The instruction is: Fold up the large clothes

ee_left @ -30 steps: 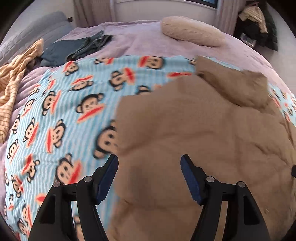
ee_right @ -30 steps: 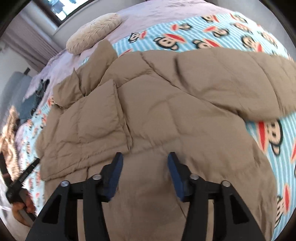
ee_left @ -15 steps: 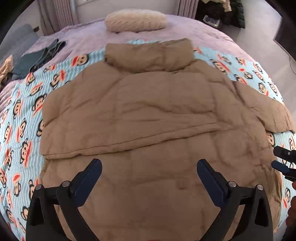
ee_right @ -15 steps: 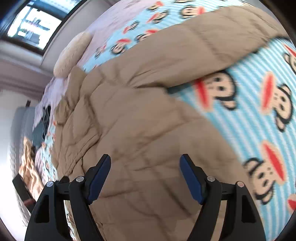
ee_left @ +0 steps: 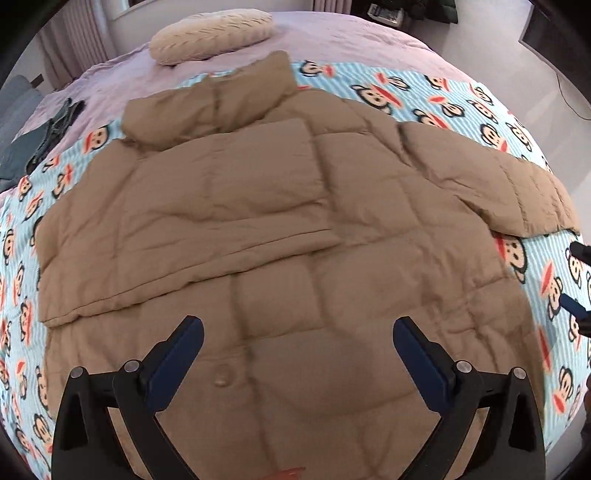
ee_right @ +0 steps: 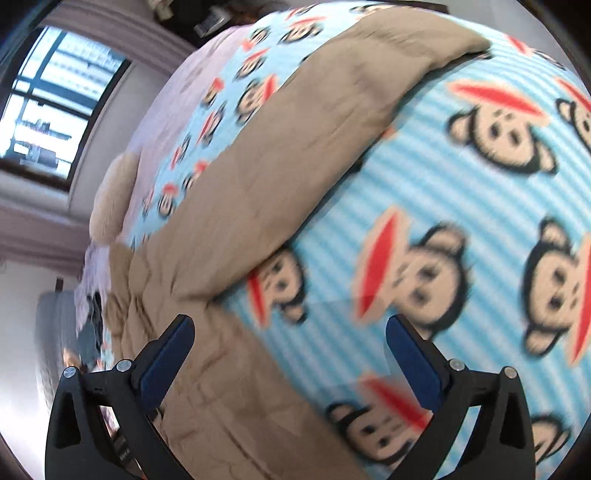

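A: Biggest first. Bed with a lilac sheet, monkey-print blanket spread over it, tan puffer jacket flat on the blanket, collar at the far end.

B: Fold state?

A: Left sleeve is already folded across the chest. Right sleeve is out to the right, unfolded; it shows in the right wrist view too, running far and right over the blanket.

B: Tools?

A: Left tool has its jaws wide apart and empty, hovering above the near hem. Right tool has its jaws opening, nothing clamped; the jacket's edge and bare blanket lie below the gap. That view is blurred. Its tips also poke in at the right edge of the left view.

B: Step?

A: I'd say between grasps, one sleeve done. The next move probably calls for the right tool to reach the right sleeve near its cuff, pinch it, and carry it left over the body.

B: Room?

A: Cream pillow at the far end of the bed, dark clothes far left, window with curtains behind.
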{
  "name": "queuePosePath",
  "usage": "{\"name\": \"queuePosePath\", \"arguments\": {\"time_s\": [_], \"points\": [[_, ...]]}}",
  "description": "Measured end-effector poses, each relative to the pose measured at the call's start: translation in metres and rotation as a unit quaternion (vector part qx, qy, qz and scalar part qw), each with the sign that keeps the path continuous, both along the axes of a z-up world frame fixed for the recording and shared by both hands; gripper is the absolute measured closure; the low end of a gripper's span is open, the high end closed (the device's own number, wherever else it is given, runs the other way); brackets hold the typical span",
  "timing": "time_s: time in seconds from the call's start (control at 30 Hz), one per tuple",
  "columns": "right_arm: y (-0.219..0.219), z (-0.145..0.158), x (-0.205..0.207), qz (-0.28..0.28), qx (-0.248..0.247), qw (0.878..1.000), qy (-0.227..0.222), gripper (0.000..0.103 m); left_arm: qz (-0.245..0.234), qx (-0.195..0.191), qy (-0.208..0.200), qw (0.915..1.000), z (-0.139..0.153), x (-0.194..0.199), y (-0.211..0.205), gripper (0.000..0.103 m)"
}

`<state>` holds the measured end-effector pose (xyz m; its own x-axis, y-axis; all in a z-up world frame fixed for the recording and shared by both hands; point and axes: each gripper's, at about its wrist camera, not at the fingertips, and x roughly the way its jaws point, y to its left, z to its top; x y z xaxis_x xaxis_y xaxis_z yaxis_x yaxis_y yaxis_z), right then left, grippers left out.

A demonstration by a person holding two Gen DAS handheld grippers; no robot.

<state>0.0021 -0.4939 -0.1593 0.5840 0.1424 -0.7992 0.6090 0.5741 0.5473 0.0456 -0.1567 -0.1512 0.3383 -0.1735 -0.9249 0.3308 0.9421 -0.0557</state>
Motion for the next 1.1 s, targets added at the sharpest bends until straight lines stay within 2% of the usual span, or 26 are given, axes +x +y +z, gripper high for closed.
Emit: {"name": "queuePosePath", "arguments": {"time_s": [0.17, 0.3, 0.4, 0.53, 0.67, 0.8, 0.9, 0.93, 0.97, 1.0, 1.07, 1.1], "points": [[-0.043, -0.002, -0.002, -0.048, -0.014, 0.999, -0.012, 0.0, -0.003, 0.003, 0.011, 0.9999, -0.002, 0.0, -0.026, 0.001], [-0.078, -0.006, 0.001, -0.069, 0.01, 0.997, -0.019, 0.0, 0.005, 0.006, 0.02, 0.9998, -0.004, 0.003, -0.037, 0.001], [-0.105, -0.003, 0.01, -0.085, 0.021, 0.995, -0.044, 0.0, 0.018, 0.007, 0.026, 0.9995, -0.007, 0.007, -0.042, 0.001], [-0.132, -0.002, 0.021, -0.103, 0.044, 0.991, -0.076, 0.0, 0.028, -0.003, 0.052, 0.9982, -0.014, 0.012, -0.049, 0.001], [-0.154, -0.007, 0.032, -0.126, 0.084, 0.982, -0.11, 0.0, 0.028, 0.004, 0.039, 0.9988, -0.011, 0.013, -0.058, 0.001], [-0.169, -0.014, 0.039, -0.159, 0.129, 0.968, -0.148, 0.0, 0.024, 0.005, 0.034, 0.9991, -0.009, 0.017, -0.064, 0.001], [-0.172, -0.021, 0.043, -0.168, 0.168, 0.959, -0.154, 0.002, 0.024, 0.005, 0.027, 0.9993, -0.006, 0.02, -0.063, 0.001], [-0.171, -0.023, 0.046, -0.17, 0.178, 0.958, -0.148, 0.01, 0.025, 0.007, 0.025, 0.9994, -0.005, 0.021, -0.062, 0.001], [-0.169, -0.026, 0.048, -0.171, 0.185, 0.958, -0.137, 0.028, 0.027, 0.008, 0.024, 0.9993, -0.004, 0.022, -0.06, 0.001], [-0.169, -0.032, 0.051, -0.171, 0.196, 0.958, -0.122, 0.038, 0.03, 0.008, 0.023, 0.9992, -0.004, 0.023, -0.058, 0.001], [-0.168, -0.046, 0.056, -0.174, 0.228, 0.952, -0.108, 0.074, 0.039, 0.002, 0.021, 0.999, -0.001, 0.026, -0.052, 0.001], [-0.167, -0.051, 0.057, -0.176, 0.239, 0.949, -0.108, 0.082, 0.041, -0.002, 0.021, 0.9989, 0.0, 0.027, -0.049, 0.001]]}}
